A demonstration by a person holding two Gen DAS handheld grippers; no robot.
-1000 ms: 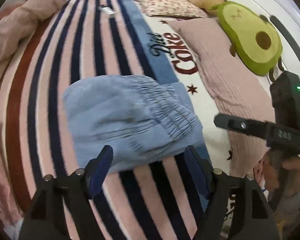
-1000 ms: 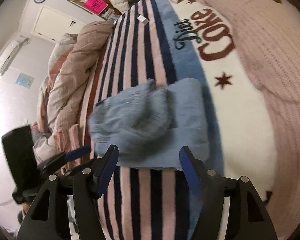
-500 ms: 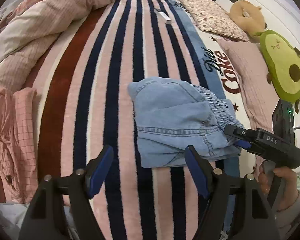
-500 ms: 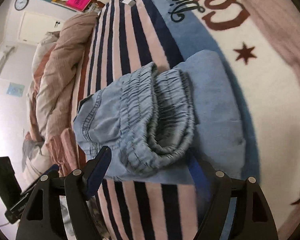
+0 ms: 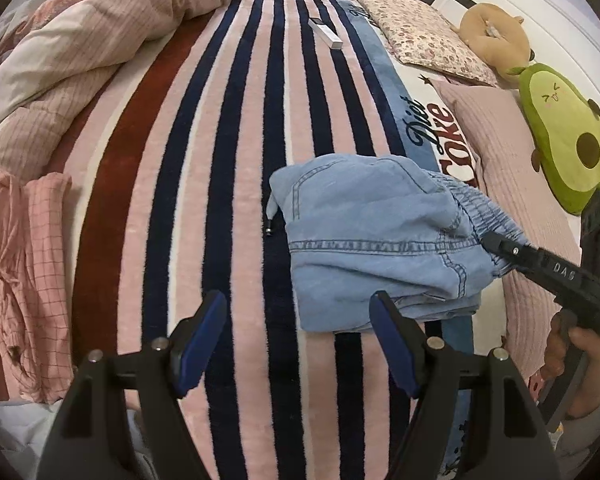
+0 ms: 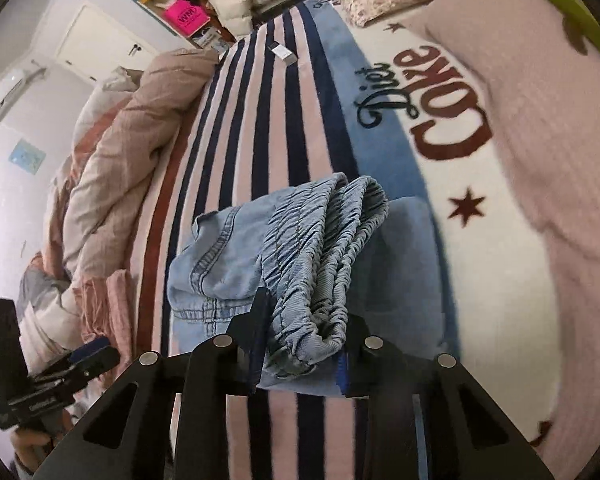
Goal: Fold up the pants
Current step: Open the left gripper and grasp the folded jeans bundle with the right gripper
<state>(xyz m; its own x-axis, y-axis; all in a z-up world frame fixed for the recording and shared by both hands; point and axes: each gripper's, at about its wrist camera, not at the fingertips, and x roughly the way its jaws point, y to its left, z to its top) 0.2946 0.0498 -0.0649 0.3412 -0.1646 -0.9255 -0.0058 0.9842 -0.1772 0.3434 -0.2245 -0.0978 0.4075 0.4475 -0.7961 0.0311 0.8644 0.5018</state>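
The bed [image 5: 236, 128], covered by a striped blanket, fills both views. The pants [image 5: 380, 240], light blue denim, are found as a compact folded bundle on the blanket, right of centre in the left wrist view and at centre in the right wrist view.

Compared with the frames a second ago, the bundle is seen from farther off by the left gripper [image 5: 300, 344], which has been drawn back to the lower middle of its frame; its jaws are spread wide and nothing is held. The right gripper [image 6: 300, 344] has been advanced onto the near edge of the bundle: half a second ago its jaws stood apart, and they are now clamped on the elastic waistband [image 6: 320, 264], which is gathered and raised between them.

It is judged that the folding is nearly complete and that the waistband end is being taken up for a last fold or for repositioning. A drawstring tip [image 5: 269, 231] is noted lying loose just left of the bundle.
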